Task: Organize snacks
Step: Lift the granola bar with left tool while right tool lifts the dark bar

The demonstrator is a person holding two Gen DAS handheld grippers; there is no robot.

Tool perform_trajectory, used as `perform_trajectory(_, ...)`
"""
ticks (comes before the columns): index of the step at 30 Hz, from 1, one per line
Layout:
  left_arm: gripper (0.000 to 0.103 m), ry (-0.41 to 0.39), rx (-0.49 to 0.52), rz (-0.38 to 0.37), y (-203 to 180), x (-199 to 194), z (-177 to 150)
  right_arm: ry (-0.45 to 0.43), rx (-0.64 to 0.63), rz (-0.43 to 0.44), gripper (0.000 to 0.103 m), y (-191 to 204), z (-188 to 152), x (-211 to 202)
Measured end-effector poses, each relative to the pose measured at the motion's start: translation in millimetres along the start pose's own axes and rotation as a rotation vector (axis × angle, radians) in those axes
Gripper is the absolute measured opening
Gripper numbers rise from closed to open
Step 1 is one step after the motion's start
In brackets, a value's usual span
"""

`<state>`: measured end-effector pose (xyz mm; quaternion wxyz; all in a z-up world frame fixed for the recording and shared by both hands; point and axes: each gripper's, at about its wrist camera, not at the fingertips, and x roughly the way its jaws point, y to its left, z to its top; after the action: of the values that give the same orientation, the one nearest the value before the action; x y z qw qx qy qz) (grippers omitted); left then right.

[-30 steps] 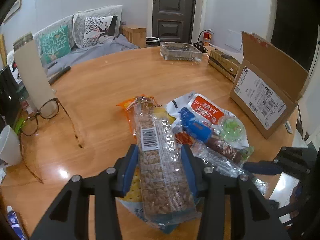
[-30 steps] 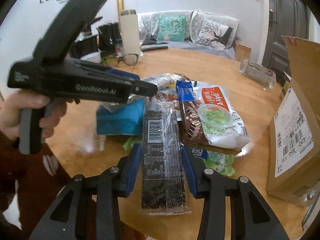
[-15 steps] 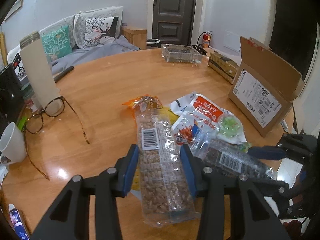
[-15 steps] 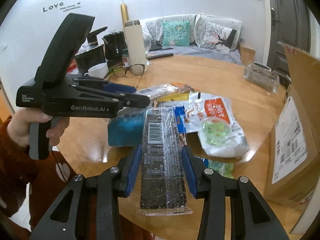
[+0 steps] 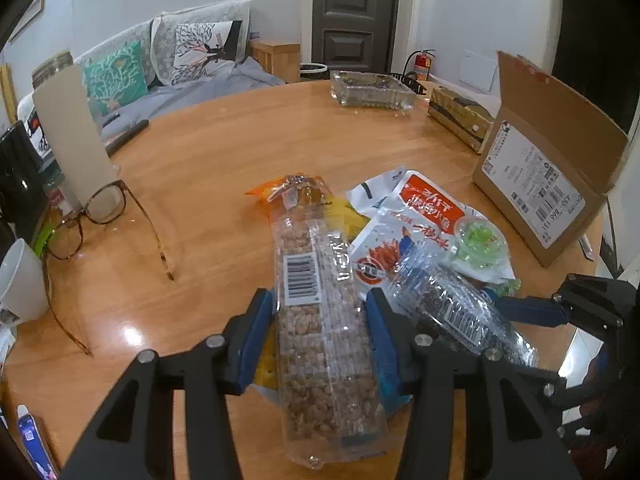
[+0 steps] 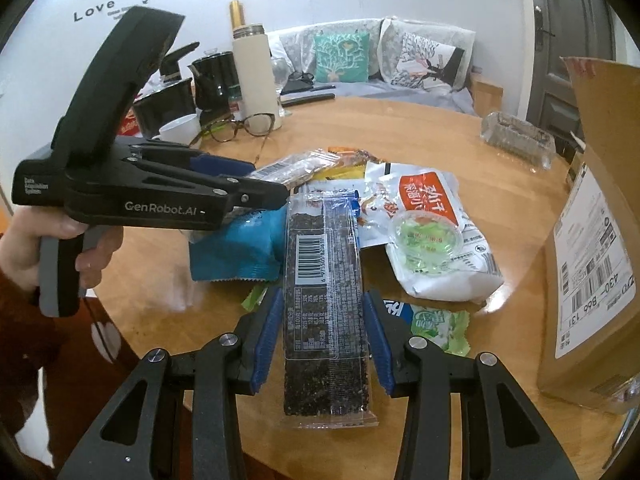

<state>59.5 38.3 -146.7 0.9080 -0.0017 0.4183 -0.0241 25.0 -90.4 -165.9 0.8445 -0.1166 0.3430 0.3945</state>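
Both tools point(image 5: 320, 312) point(image 6: 320, 320) clamped, side by side.

Snacks point(image 5: 416, 220) lie heaped near the table's point(image 5: 224, 152) front edge; the box point(image 5: 548, 184) stands at its right edge, the glasses point(image 5: 100, 220) by the left edge (a dish point(image 5: 372, 90) sits at the far edge).

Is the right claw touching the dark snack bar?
Touching. In the right wrist view, the right claw has both blue pads pressed against the sides of the dark snack bar, holding it above the table.
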Motion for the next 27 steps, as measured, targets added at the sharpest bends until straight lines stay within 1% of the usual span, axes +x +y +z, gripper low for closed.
perform_trajectory(5, 0.040, -0.006, 0.018, 0.022, -5, 1, 1, 0.006, -0.002, -0.032, 0.039, 2, -1, 9)
perform_trajectory(7, 0.039, -0.011, 0.018, 0.022, -4, 0, 1, 0.010, -0.002, -0.050, 0.038, 2, -2, 14)
perform_trajectory(11, 0.039, -0.034, 0.020, 0.015, -3, -8, 0, -0.030, 0.007, -0.063, 0.023, 3, -2, 9)
perform_trajectory(16, 0.039, -0.044, 0.025, 0.011, -4, -12, 0, -0.064, -0.024, -0.093, 0.022, 5, 1, 0)
perform_trajectory(17, 0.039, -0.040, 0.024, 0.010, -4, -11, 0, -0.065, -0.035, -0.104, 0.009, 7, 2, 0)
perform_trajectory(20, 0.039, -0.035, 0.024, 0.008, -5, -11, -1, -0.025, -0.064, -0.114, 0.010, 8, 5, 5)
perform_trajectory(22, 0.039, -0.034, 0.025, 0.010, -6, -11, -1, -0.024, -0.067, -0.128, 0.011, 7, 6, 6)
perform_trajectory(24, 0.039, -0.040, 0.023, 0.002, -5, -13, 0, -0.049, -0.062, -0.126, 0.009, 7, 6, 2)
perform_trajectory(25, 0.039, -0.046, 0.021, -0.004, -5, -13, 0, -0.063, -0.073, -0.119, 0.005, 9, 7, -1)
perform_trajectory(26, 0.039, -0.051, 0.020, -0.006, -5, -14, 1, -0.066, -0.082, -0.114, 0.003, 10, 6, -4)
perform_trajectory(27, 0.039, -0.057, 0.020, -0.006, -5, -15, 2, -0.068, -0.084, -0.109, 0.003, 11, 7, -4)
